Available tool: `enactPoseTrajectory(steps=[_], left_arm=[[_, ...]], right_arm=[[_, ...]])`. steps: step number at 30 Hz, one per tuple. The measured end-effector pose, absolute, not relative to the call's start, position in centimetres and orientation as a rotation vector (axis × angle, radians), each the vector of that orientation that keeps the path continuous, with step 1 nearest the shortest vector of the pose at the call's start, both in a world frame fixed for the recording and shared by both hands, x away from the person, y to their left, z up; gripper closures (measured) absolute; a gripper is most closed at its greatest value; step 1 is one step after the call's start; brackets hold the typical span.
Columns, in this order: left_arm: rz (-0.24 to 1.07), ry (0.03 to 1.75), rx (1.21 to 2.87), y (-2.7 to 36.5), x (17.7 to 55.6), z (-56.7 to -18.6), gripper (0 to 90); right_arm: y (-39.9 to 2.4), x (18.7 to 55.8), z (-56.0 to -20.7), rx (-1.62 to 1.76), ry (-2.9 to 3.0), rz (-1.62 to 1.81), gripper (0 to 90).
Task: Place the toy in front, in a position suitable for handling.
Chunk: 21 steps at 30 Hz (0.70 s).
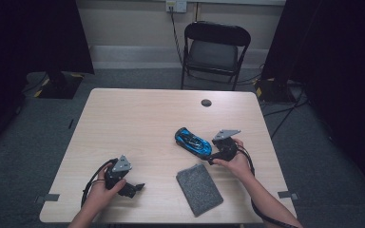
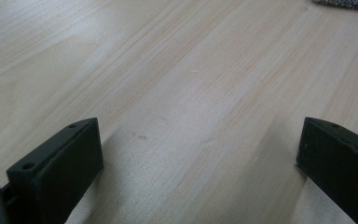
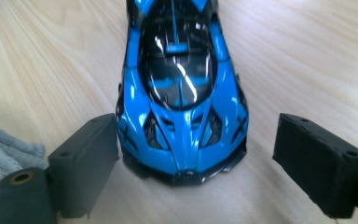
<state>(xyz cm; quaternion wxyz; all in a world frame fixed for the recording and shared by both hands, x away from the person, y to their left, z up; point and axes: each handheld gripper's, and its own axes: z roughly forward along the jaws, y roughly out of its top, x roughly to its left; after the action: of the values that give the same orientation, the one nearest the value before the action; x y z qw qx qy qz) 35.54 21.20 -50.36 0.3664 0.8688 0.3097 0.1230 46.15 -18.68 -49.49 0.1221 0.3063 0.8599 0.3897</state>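
A blue and black toy car (image 1: pixel 193 141) sits on the wooden table (image 1: pixel 138 118), right of centre. My right gripper (image 1: pixel 215 156) is at the car's near end, open. In the right gripper view the car (image 3: pixel 181 88) has one end between the two black jaws; the left jaw is touching or nearly touching its side and the right jaw stands apart. A grey felt pad (image 1: pixel 199 188) lies flat near the front edge. My left gripper (image 1: pixel 134 189) rests open near the front left, with bare wood (image 2: pixel 191 93) between its jaws.
A black folding chair (image 1: pixel 215 50) stands beyond the table's far edge. A small dark round disc (image 1: pixel 206 102) lies near the far edge. A corner of the grey pad (image 3: pixel 4 154) lies beside the left jaw. Cables run across the floor at right.
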Motion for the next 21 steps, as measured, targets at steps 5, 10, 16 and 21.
enactPoseTrajectory(steps=[5,10,16,21], left_arm=[[0.316,0.796,2.233,21.2,35.54,-50.36,0.0],[0.317,0.797,2.233,21.2,35.54,-50.36,0.0],[0.317,0.796,2.233,21.2,35.54,-50.36,0.0],[0.317,0.796,2.233,21.2,35.54,-50.36,0.0]], right_arm=[[-18.48,46.0,-50.24,0.883,2.507,1.121,14.0],[-18.14,46.09,-50.26,0.87,2.513,1.097,13.5],[-17.78,46.25,-50.32,0.892,2.506,1.088,12.2],[-17.84,46.19,-50.27,0.88,2.506,1.11,20.8]])
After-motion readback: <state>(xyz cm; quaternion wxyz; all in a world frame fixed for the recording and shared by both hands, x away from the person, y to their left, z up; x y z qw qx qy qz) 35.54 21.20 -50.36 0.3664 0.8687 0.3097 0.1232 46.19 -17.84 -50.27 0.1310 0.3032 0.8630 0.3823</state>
